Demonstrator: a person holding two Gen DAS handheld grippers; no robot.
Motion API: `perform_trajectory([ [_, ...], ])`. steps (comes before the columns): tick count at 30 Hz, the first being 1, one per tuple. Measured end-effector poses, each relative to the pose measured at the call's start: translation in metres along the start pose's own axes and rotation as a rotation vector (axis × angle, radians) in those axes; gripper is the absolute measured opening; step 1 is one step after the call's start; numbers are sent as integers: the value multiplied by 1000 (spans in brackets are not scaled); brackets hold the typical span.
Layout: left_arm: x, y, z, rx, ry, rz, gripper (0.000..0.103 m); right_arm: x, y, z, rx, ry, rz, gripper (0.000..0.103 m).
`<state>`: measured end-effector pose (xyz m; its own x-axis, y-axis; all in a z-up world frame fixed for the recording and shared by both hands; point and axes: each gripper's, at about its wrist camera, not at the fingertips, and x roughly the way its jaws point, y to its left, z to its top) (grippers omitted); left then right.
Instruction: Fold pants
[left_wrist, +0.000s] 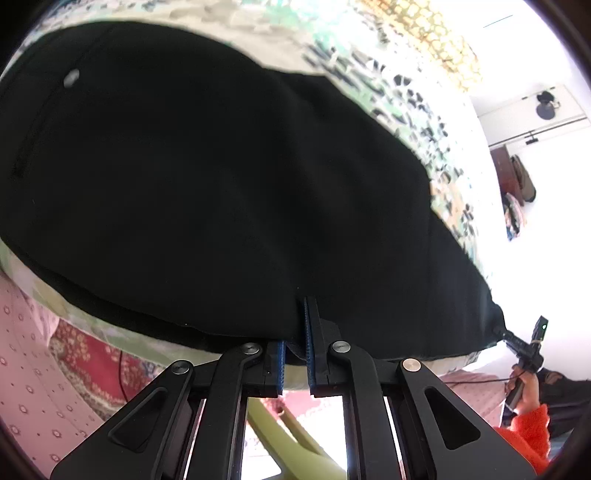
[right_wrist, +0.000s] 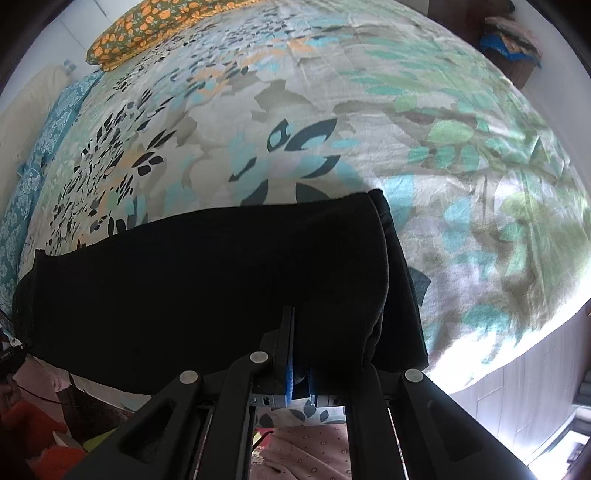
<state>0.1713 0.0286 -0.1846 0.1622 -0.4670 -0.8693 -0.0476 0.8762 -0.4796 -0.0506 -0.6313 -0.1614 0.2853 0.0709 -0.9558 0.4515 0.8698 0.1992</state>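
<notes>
Black pants (right_wrist: 207, 273) on floral bedsheet (right_wrist: 332, 110)

No legible text, label, brand, number or sign found in either wrist view. The black pants (left_wrist: 221, 177) and the floral bedsheet (right_wrist: 332, 110) carry only plain fabric and printed pattern, no lettering.

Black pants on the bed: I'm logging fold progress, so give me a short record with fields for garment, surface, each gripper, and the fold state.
garment: black pants, lying across the bed
surface: floral bedsheet
left gripper: shut on the pants' near edge
right gripper: shut on the near edge by the layered end
fold state: cloth doubled over at the right-hand end in the right wrist view
other: orange patterned pillow at the far side
</notes>
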Motion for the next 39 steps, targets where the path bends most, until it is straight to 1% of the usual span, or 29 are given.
perform_trajectory([
  [1,-1,1,0,-7,2,-7,7,-2,-3,0,7,-3,31,12],
  [2,-2,2,0,-11,2,-12,7,-5,-6,-1,19,-14,71,26],
  [3,-3,2,1,-12,1,-15,7,-10,-10,-2,37,-35,117,54],
  [4,-5,4,0,-10,1,-15,7,-15,-15,-3,61,-65,156,68],
  [5,-4,3,-1,-8,1,-13,7,-22,-21,-4,92,-98,197,79],
  [8,-4,3,0,-9,6,-7,7,-30,-45,-5,236,-153,315,79],
  [10,-5,7,-2,-11,8,-8,7,-28,-56,-5,294,-147,330,79],
  [11,-5,7,-2,-12,8,-9,7,-25,-59,-4,301,-129,311,70],
  [12,-5,8,-3,-11,7,-10,7,-22,-60,-3,299,-103,278,49],
  [13,-6,9,-4,-9,5,-9,7,-19,-59,-3,288,-79,236,37],
  [14,-8,8,-5,-7,3,-8,7,-18,-58,-3,267,-65,190,13],
  [16,-11,7,-5,2,-3,-10,7,-17,-51,-1,206,-61,108,11],
  [20,-15,3,-7,28,-7,0,7,-16,-36,-2,113,-81,-15,11],
  [23,-12,5,-8,24,10,10,7,-14,-27,-1,67,-80,-80,11],
  [29,-11,5,-10,34,16,25,7,-10,-28,2,69,-62,-108,11],
  [32,-8,4,-12,53,31,54,7,-7,-26,3,64,-52,-124,11],
  [34,-3,6,-13,48,44,66,7,-6,-24,3,61,-46,-134,11],
  [37,1,9,-12,42,60,72,7,-4,-21,4,57,-43,-144,11],
  [39,0,9,-12,44,62,74,9,-4,-21,4,60,-42,-141,12],
])
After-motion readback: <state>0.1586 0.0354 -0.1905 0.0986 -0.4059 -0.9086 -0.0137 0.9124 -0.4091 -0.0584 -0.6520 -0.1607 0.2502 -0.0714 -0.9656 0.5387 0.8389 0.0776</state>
